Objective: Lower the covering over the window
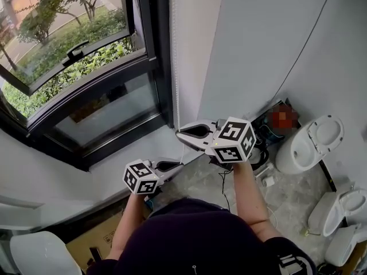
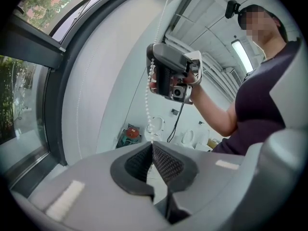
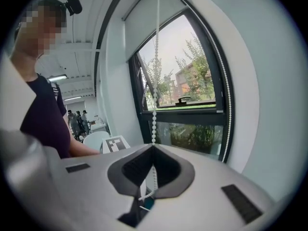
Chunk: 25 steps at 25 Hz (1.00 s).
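White wall [image 1: 258,39], dark-framed window [image 1: 163,56], bead chain [image 3: 154,114], toilets [image 1: 312,143]

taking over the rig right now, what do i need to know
Left claw: shut on the bead chain, at the lower grip.
Right claw: shut on the same chain, above the left one.
The chain hangs along the right side of the window.
Done: both grips set; the blind covers only the top of the glass.
Left: probably pull the chain hand over hand until the blind is down.
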Tool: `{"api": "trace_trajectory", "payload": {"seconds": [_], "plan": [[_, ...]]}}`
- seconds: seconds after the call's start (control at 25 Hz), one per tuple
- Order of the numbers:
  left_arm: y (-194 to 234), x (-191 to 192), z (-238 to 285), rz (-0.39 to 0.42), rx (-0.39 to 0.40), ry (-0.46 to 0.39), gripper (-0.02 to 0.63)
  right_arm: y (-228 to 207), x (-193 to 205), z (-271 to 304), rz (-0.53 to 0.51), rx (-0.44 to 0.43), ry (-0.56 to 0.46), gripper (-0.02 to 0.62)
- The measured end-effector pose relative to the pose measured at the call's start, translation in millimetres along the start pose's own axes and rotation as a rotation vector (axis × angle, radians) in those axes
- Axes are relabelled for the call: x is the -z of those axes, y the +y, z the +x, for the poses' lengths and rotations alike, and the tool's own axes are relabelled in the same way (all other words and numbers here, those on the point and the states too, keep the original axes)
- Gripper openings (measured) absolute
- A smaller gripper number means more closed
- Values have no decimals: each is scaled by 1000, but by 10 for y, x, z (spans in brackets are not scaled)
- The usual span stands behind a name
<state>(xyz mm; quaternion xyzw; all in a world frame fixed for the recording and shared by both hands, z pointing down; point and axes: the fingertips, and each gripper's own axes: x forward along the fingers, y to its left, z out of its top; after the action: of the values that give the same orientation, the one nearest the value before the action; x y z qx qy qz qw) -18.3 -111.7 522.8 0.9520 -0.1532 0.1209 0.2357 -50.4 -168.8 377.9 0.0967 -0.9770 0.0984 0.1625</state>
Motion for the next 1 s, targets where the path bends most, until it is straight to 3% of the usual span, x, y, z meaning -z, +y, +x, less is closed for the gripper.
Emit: {"api": "trace_trajectory", "payload": {"seconds": [0.12,0.28,0.44,0.84,1.0], "plan": [[7,-6,-8,2,-3,-1,13,8,167,60,-14,4,75,12],[2,17,-12,-1,-1,5,13,33,276,110,48,-27,53,12],[1,21,-12,-3,-5,4,14,-25,434,131,26,3,139,12],[0,62,-11,-6,-6,19,14,-67,519,153,55,13,159,12],[-9,67,-18,-3,-5,25,14,-8,772,229,49,0,256,12]]}}
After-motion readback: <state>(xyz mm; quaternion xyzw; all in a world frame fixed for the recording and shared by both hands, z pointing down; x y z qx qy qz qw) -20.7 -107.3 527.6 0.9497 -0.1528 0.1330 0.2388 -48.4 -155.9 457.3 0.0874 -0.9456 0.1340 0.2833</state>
